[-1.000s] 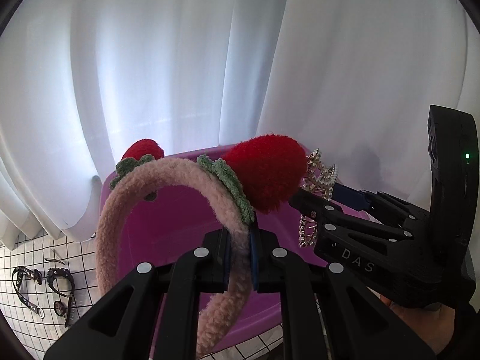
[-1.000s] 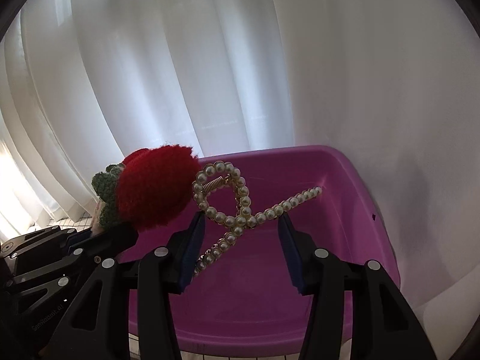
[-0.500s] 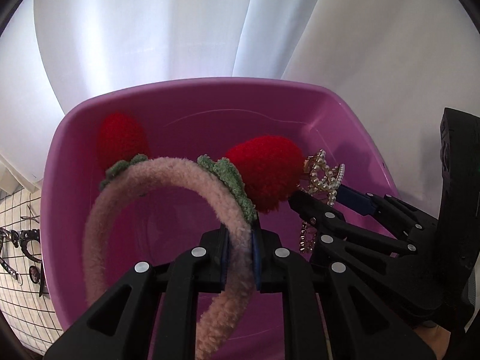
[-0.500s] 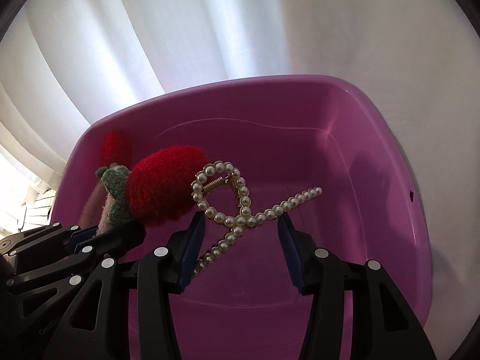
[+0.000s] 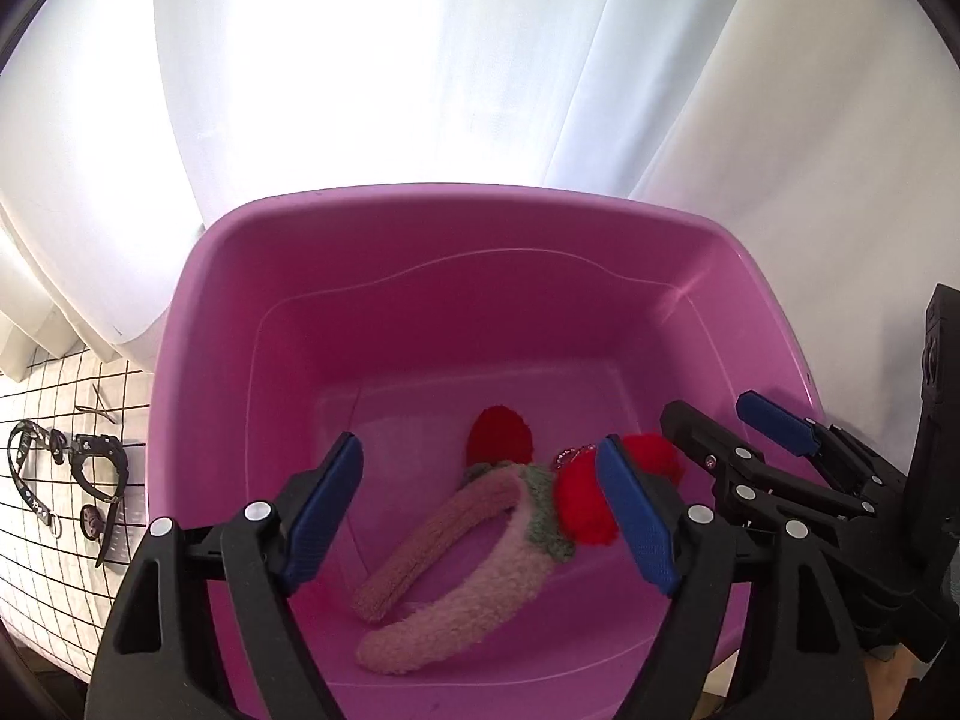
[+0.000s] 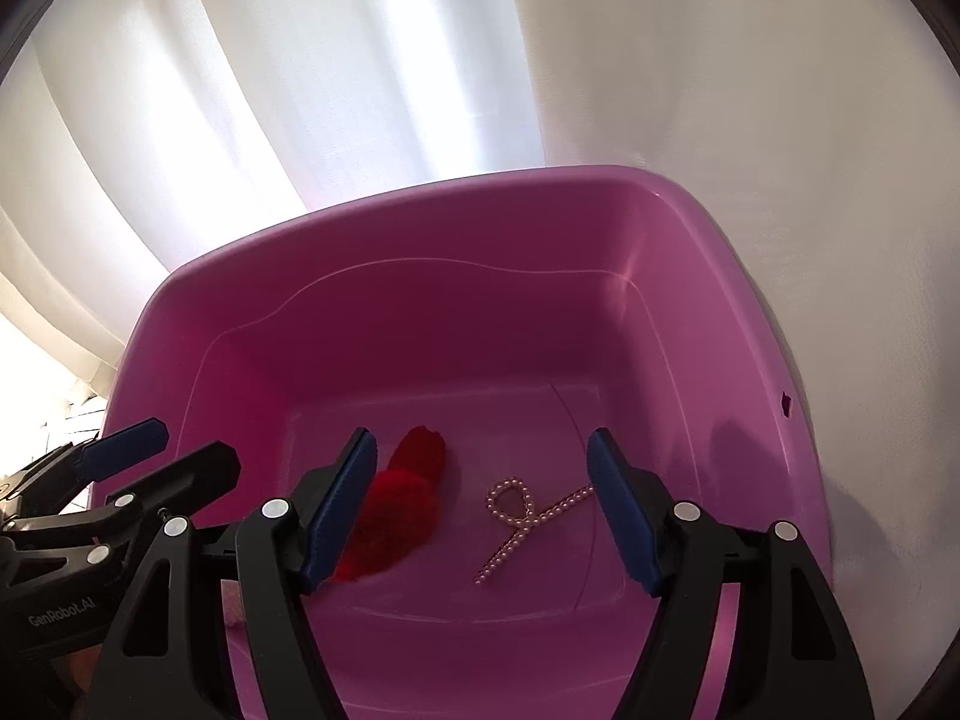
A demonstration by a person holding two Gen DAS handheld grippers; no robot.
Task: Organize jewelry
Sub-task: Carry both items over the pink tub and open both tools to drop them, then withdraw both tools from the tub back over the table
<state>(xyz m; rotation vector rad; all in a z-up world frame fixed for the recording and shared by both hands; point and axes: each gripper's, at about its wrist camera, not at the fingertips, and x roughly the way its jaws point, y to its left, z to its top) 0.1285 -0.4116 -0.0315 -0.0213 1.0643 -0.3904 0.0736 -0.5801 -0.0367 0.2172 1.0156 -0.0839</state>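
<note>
**A:** Since a second ago you've brought both hands down over the purple tub (image 5: 198, 312) and let go. The fuzzy pink headband (image 5: 456, 546) that was pinched in your left tongs (image 5: 480, 516) now lies on the tub floor, its red pom-poms (image 5: 585, 507) toward the right. The pearl hair clip (image 6: 522, 516) that was in your right tongs (image 6: 483, 510) lies flat on the floor beside one pom-pom.

**B:** So are both tongs free?

**A:** Yes. Your left tongs stand wide and are opening, with nothing touching the blue pads; the headband sits below them. Your right tongs are opening too, about half spread, the clip well under them and untouched.

**B:** Which step is this, then?

**A:** The drop-off, I'd judge, and it looks done for these two pieces. Next you'll likely want to lift both hands out of the tub and go left: the black strap pieces (image 5: 66, 474) lie on the bench (image 5: 36, 546), outside the tub.

**B:** And the setting?

**A:** The bench wears a white cloth with a black grid. Behind the tub hangs a white curtain (image 5: 420, 60), brightly backlit; a plain pale wall (image 6: 780, 120) stands on the right.
</note>
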